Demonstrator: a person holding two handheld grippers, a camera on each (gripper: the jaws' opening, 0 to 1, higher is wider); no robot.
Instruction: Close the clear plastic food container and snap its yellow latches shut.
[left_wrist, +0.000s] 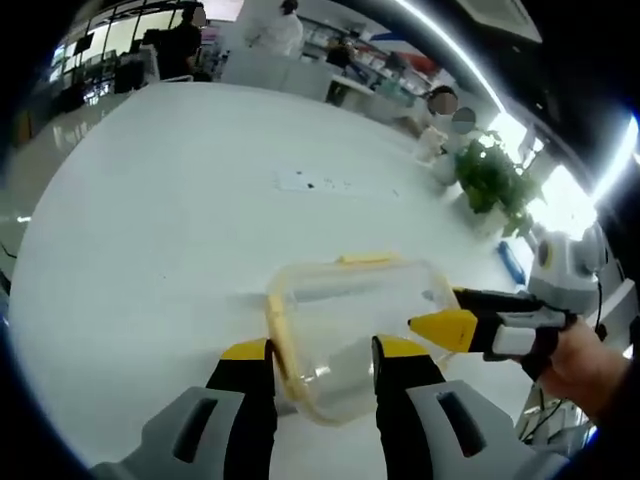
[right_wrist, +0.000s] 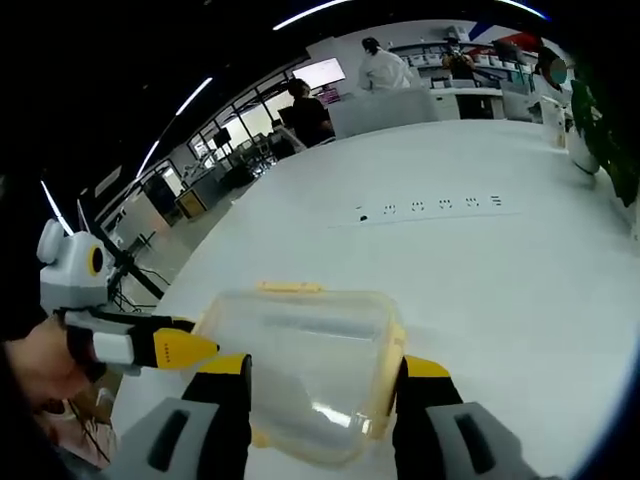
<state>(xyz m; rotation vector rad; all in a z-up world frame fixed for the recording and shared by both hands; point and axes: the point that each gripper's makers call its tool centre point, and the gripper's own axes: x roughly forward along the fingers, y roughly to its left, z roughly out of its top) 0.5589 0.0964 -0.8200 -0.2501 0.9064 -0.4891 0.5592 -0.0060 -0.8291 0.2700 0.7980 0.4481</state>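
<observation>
The clear plastic container (left_wrist: 350, 330) lies on the white table (left_wrist: 170, 210) with its lid on. Yellow latches show along its left side (left_wrist: 279, 340) and its far edge (left_wrist: 366, 259). My left gripper (left_wrist: 325, 352) has its jaws against both sides of the container's near corner. The right gripper (left_wrist: 440, 325) reaches in from the right, its yellow tip on the container's right end. In the right gripper view the container (right_wrist: 300, 360) sits between the wide-apart jaws of my right gripper (right_wrist: 325, 370), which is open. The left gripper's yellow tip (right_wrist: 190, 350) touches the container's left edge.
A green potted plant (left_wrist: 490, 180) and small white objects stand at the table's far right edge. A blue item (left_wrist: 510, 265) lies near that edge. Power sockets (right_wrist: 430, 206) are set into the tabletop. People stand at benches beyond the table.
</observation>
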